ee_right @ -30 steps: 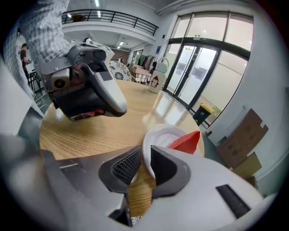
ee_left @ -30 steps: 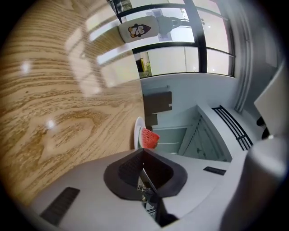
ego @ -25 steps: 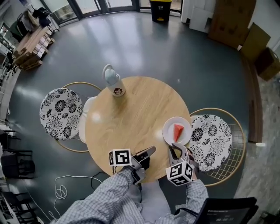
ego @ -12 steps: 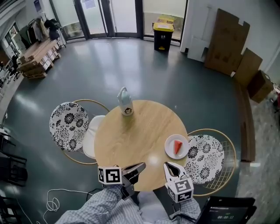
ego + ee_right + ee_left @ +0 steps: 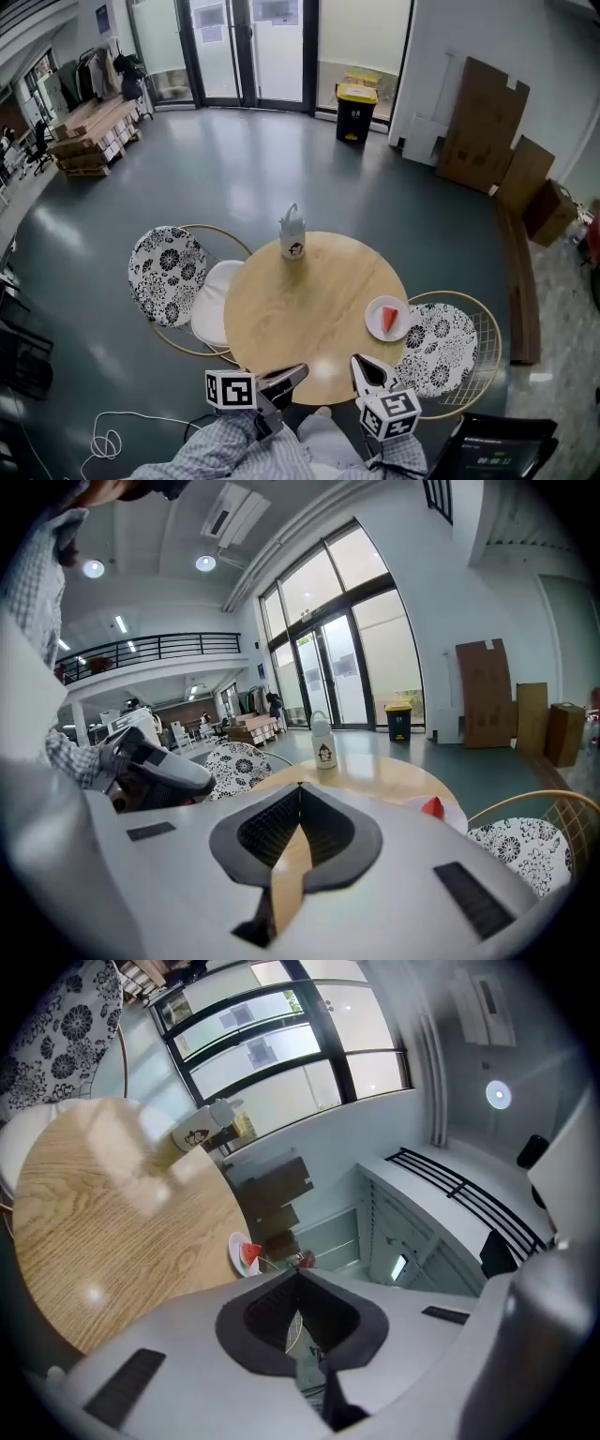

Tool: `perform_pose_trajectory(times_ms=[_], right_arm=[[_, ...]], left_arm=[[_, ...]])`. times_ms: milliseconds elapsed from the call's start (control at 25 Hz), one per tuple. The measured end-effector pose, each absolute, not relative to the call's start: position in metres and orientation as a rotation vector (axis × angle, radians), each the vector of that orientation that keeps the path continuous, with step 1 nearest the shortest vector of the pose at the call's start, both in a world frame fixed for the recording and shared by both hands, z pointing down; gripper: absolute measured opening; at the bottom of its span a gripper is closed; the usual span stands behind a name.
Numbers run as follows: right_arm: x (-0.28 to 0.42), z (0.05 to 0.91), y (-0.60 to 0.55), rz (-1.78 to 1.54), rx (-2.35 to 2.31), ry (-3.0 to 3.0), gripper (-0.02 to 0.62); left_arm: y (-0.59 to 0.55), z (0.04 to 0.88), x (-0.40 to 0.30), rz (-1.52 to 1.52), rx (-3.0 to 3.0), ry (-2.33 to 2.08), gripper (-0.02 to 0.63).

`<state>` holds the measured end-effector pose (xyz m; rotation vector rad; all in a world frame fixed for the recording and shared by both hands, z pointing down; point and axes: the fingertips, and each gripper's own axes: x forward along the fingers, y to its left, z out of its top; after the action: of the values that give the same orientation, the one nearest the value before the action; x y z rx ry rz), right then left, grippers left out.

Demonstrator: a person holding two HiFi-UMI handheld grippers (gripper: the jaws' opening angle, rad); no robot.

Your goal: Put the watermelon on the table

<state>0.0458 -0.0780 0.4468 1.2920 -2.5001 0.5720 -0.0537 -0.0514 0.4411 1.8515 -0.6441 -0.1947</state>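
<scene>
Both grippers farther from plate

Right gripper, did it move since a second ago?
Yes. The right gripper has pulled back from the plate to the table's near edge, toward the person.

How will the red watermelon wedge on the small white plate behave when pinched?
The red watermelon wedge is cut fruit, so it is probably soft and crushes under a hard pinch. Lying loose on the small white plate, it may slide when pushed.
</scene>
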Motion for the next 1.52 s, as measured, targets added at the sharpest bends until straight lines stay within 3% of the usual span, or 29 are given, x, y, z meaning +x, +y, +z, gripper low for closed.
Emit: perform_pose_trajectory(times_ms=[880, 1520], right_arm=[[-0.032, 0.443, 0.046, 0.688, 1.344, -2.497, 0.008], [0.007, 0.403, 0.093, 0.746, 1.374, -2.622, 0.008]], left_arm=[[0.066, 0.433, -0.125, -0.152, 1.912, -0.621, 0.008], [0.116, 0.404, -0.084, -0.15, 1.989, -0.636, 0.008]])
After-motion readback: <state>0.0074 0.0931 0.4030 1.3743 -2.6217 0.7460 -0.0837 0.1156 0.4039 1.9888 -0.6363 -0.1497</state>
